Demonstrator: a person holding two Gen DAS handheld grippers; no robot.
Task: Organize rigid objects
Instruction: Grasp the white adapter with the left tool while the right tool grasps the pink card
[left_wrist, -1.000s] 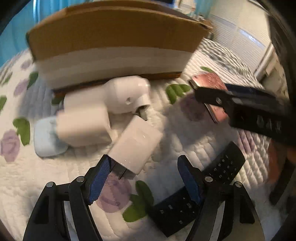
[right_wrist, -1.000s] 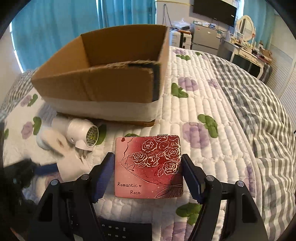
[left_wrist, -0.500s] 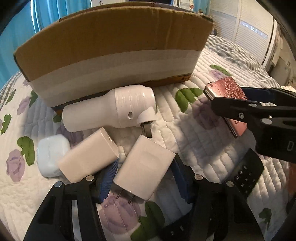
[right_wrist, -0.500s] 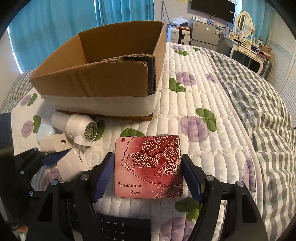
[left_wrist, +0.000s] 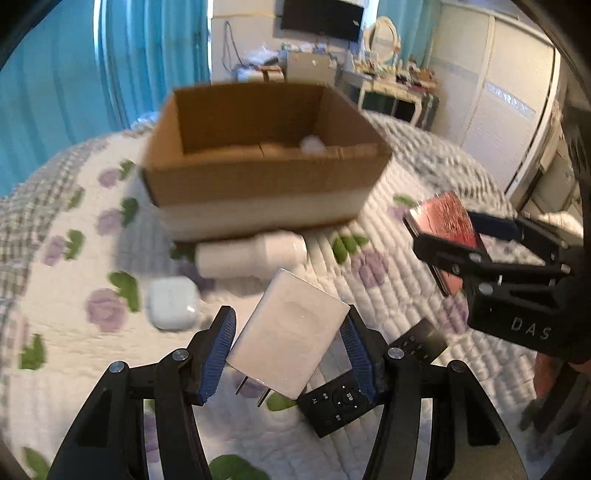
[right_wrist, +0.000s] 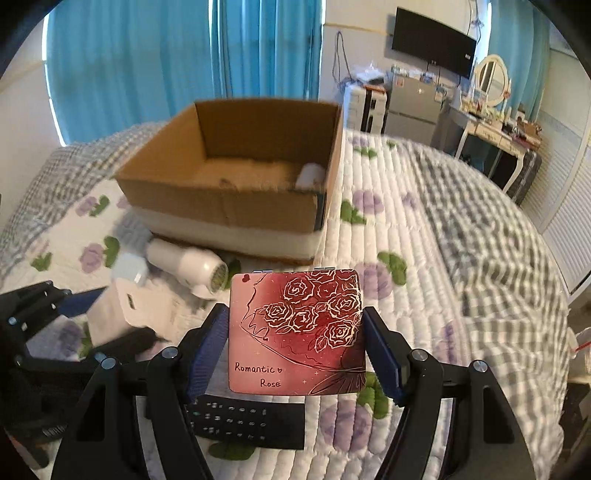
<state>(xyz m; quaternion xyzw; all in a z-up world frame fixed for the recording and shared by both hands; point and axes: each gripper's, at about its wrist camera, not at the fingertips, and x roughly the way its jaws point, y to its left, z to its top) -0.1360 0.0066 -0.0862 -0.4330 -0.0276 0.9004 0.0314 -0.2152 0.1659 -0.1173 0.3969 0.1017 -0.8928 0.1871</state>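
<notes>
My left gripper (left_wrist: 288, 350) is shut on a white plug adapter (left_wrist: 291, 332) and holds it above the quilt. My right gripper (right_wrist: 295, 354) is shut on a red rose-print case (right_wrist: 299, 328), also lifted; it shows in the left wrist view (left_wrist: 448, 225) at the right. An open cardboard box (left_wrist: 258, 181) stands ahead on the bed in the left wrist view, and in the right wrist view (right_wrist: 221, 206), with a small white object (right_wrist: 310, 173) in its far corner.
A white cylindrical device (left_wrist: 251, 254) lies just before the box. A white earbud case (left_wrist: 171, 308) lies to its left. A black remote (left_wrist: 354, 391) lies under the grippers, and also shows in the right wrist view (right_wrist: 243, 417). Furniture stands behind the bed.
My left gripper has shut on the white plug adapter and lifted it off the quilt. My right gripper has risen with the red case. Both views now look into the box.
</notes>
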